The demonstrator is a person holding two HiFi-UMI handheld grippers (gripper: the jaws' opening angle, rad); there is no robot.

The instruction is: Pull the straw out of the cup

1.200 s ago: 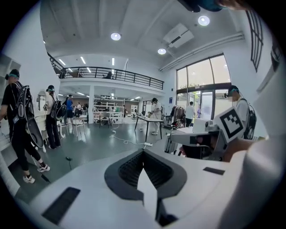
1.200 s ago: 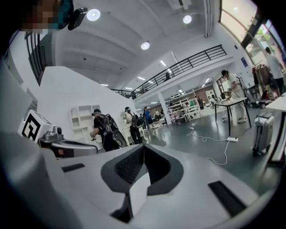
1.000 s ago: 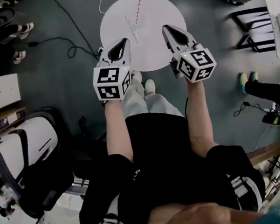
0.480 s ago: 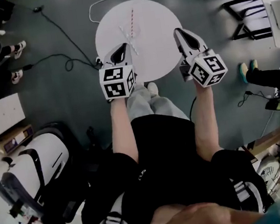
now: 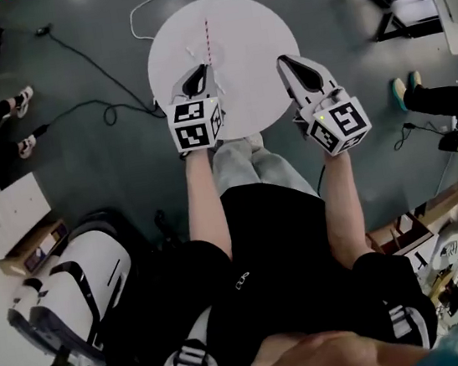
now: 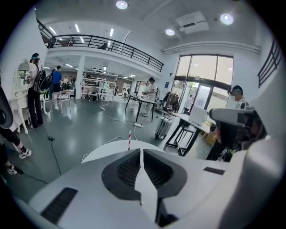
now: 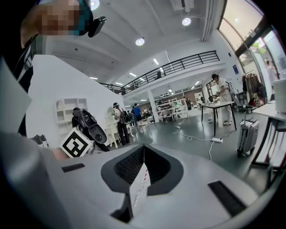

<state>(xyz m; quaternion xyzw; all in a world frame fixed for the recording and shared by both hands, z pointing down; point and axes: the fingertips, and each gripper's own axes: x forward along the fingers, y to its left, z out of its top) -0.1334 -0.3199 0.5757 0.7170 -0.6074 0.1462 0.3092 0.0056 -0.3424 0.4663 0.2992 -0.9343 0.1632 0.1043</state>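
A red-and-white striped straw [image 5: 207, 39] lies on the round white table [image 5: 250, 31], and a faint clear cup [image 5: 196, 54] sits by its near end. In the left gripper view the straw [image 6: 129, 139] shows just past the table edge [image 6: 107, 150]. My left gripper [image 5: 197, 72] hovers over the table's near left part, just short of the cup, shut and holding nothing [image 6: 140, 152]. Over the near right part of the table my right gripper [image 5: 288, 63] is also shut and bare [image 7: 144, 147].
Cables [image 5: 109, 110] trail over the grey floor left of the table. Black-legged tables [image 5: 394, 2] stand at the right, and a person's feet [image 5: 406, 89] are close by. A white machine [image 5: 66, 285] and a cardboard box [image 5: 31, 248] sit at the lower left.
The head view has shifted, so the table sits more to the left. My left gripper now lies closer to the straw's near end. Both grippers stay shut.
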